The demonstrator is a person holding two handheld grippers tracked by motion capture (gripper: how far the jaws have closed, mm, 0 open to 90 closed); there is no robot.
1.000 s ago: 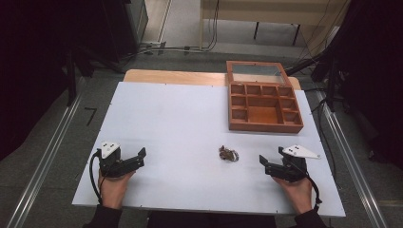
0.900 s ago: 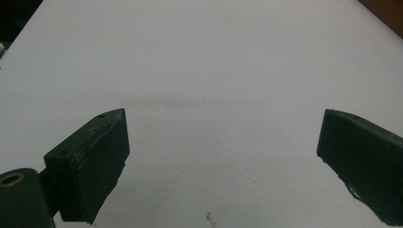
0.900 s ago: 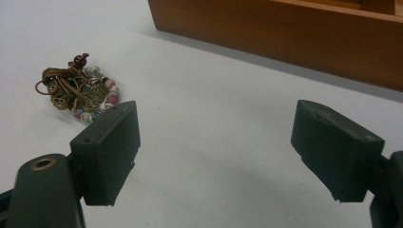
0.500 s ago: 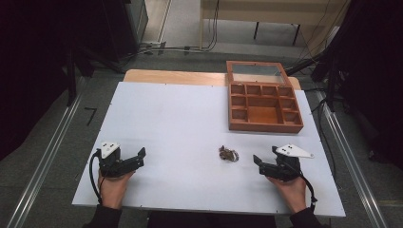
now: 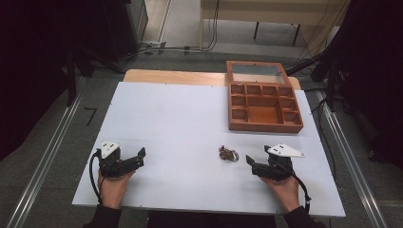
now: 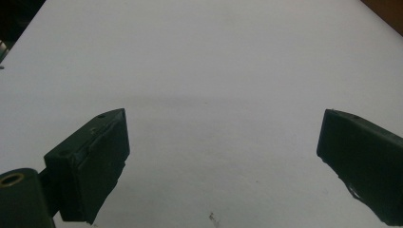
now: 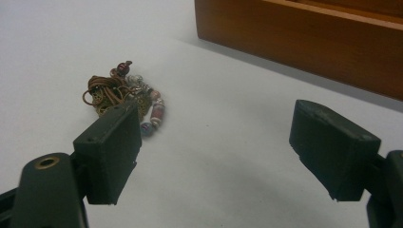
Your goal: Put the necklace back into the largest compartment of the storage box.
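Note:
A small tangle of beaded jewellery with brown cord (image 5: 228, 153) lies on the white table (image 5: 190, 123), right of its middle near the front. My right gripper (image 5: 250, 161) rests just right of it, jaws open and empty, pointing left. In the right gripper view the jewellery (image 7: 124, 95) sits just beyond the left jaw, outside the gap of the right gripper (image 7: 228, 152). My left gripper (image 5: 139, 156) lies at the front left, open and empty. In the left gripper view its jaws stand wide apart over bare table, with nothing in the left gripper (image 6: 221, 156).
A wooden box (image 5: 263, 103) with several compartments stands at the back right, its glass lid (image 5: 256, 72) open behind it. Its side wall (image 7: 304, 42) rises ahead in the right gripper view. A wooden board (image 5: 173, 77) edges the table's far side.
My right gripper has slid left toward the jewellery. The left gripper has stayed where it was.

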